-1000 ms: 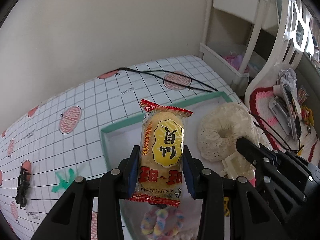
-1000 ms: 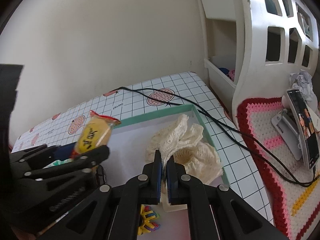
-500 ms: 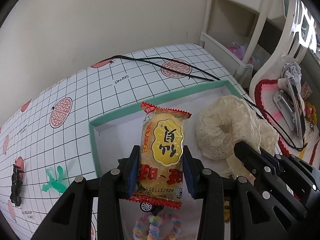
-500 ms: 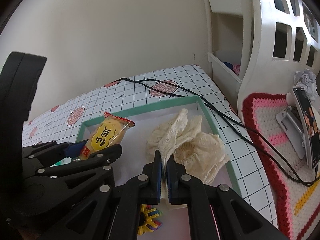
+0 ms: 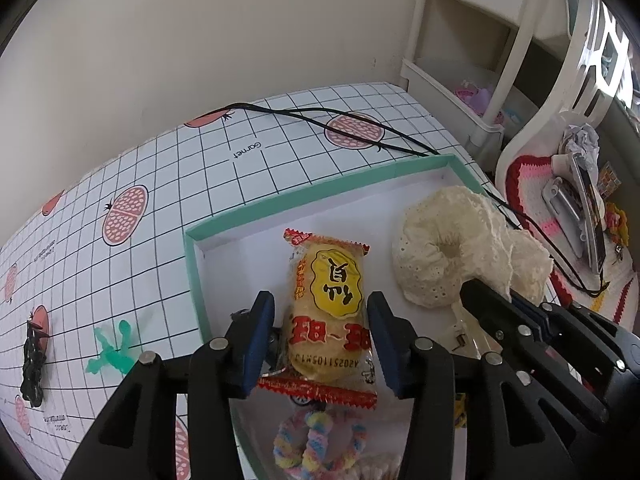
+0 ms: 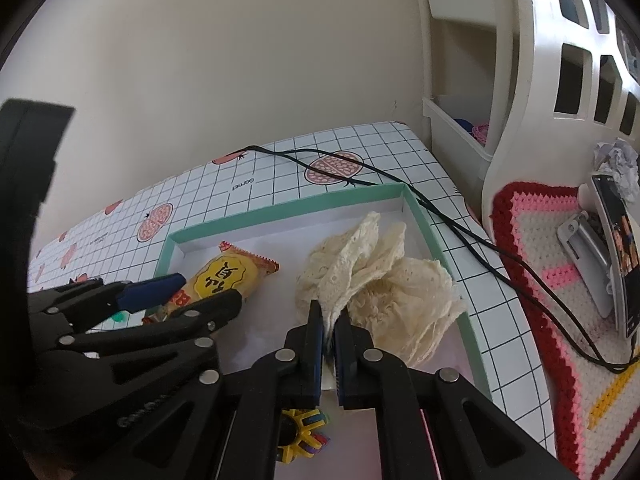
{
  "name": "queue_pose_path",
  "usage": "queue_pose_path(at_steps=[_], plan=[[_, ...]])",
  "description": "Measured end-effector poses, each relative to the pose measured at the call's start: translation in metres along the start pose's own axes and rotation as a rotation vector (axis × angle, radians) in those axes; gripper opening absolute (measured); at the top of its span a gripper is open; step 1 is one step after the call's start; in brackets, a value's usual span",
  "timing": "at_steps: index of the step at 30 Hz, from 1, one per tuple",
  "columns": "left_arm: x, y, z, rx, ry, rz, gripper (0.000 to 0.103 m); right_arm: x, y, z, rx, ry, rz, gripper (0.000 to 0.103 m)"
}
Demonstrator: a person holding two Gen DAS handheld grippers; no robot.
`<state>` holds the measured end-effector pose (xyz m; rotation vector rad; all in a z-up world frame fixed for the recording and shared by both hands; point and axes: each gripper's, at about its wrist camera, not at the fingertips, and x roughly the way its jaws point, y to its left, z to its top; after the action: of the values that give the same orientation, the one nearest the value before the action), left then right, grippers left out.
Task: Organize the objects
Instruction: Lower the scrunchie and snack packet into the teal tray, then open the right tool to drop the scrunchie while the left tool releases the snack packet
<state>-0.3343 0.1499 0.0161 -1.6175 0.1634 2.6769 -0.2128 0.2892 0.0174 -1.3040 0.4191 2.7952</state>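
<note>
**Caller:** Set the scene, where are we working?

**Me:** Gridded counter (image 5: pixel 280 148) with a fruit print, pushed up against a plain beige wall. A shallow teal-rimmed box (image 5: pixel 192 264) sits on it, and that's where things are going. Nearest my left camera, low in the box, there's a pastel looped band (image 5: pixel 320 440). At the near edge of the right view, a yellow gear-shaped toy (image 6: pixel 298 432).

**Caller:** And the tongs?

**Me:** My left tongs (image 5: pixel 320 340) are spread. The snack packet (image 5: pixel 328 312) sits between the pads with a gap on both sides, so I'd say it's resting on the box floor, not gripped. My right tongs (image 6: pixel 329 330) are pinched tight on an edge of the cream lace cloth (image 6: pixel 376 280), which lies bunched in the right half of the box, just beside the packet.

**Caller:** So what step is this?

**Me:** I judge it as the drop-off: packet delivered, cloth not let go yet. Next move calls for backing the left tongs straight out without dragging the wrapper, then spreading the right pair to free the lace.

**Caller:** Anything left outside?

**Me:** Left of the box, a green plastic figure (image 5: pixel 114 350) and a black one (image 5: pixel 34 360) on the counter. Farther back, a black cable (image 5: pixel 340 120) crosses behind the box toward the white shelving (image 5: pixel 460 92).
</note>
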Motion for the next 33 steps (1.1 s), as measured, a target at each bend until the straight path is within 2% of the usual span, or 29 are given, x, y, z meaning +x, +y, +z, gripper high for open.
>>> queue_pose_path(at_steps=[6, 8, 12, 14, 17, 19, 25, 28, 31, 33], plan=[[-0.02, 0.012, -0.002, -0.032, -0.014, 0.023, 0.051, -0.004, 0.002, 0.001, -0.015, -0.002, 0.004, 0.018], [-0.027, 0.018, -0.004, -0.047, -0.019, 0.033, 0.054, -0.006, 0.004, 0.001, -0.026, -0.002, 0.004, 0.029], [-0.045, 0.032, -0.01, -0.078, -0.038, 0.067, 0.058, -0.012, 0.007, 0.005, -0.043, -0.007, 0.003, 0.039], [-0.052, 0.038, -0.013, -0.094, -0.042, 0.087, 0.061, -0.017, 0.008, 0.006, -0.047, -0.013, 0.003, 0.05], [-0.061, 0.048, -0.02, -0.124, -0.044, 0.107, 0.065, -0.022, 0.011, 0.008, -0.059, -0.019, 0.006, 0.06], [-0.066, 0.055, -0.024, -0.145, -0.045, 0.116, 0.066, -0.025, 0.013, 0.008, -0.068, -0.021, 0.005, 0.062], [-0.074, 0.074, -0.037, -0.222, -0.042, 0.143, 0.078, -0.031, 0.015, 0.011, -0.076, -0.031, 0.005, 0.075], [-0.076, 0.081, -0.044, -0.25, -0.042, 0.158, 0.08, -0.033, 0.014, 0.011, -0.071, -0.035, 0.009, 0.084], [-0.077, 0.089, -0.05, -0.281, -0.047, 0.179, 0.092, -0.033, 0.014, 0.011, -0.069, -0.035, 0.012, 0.092], [-0.078, 0.094, -0.053, -0.301, -0.054, 0.181, 0.093, -0.034, 0.015, 0.01, -0.071, -0.037, 0.012, 0.095]])
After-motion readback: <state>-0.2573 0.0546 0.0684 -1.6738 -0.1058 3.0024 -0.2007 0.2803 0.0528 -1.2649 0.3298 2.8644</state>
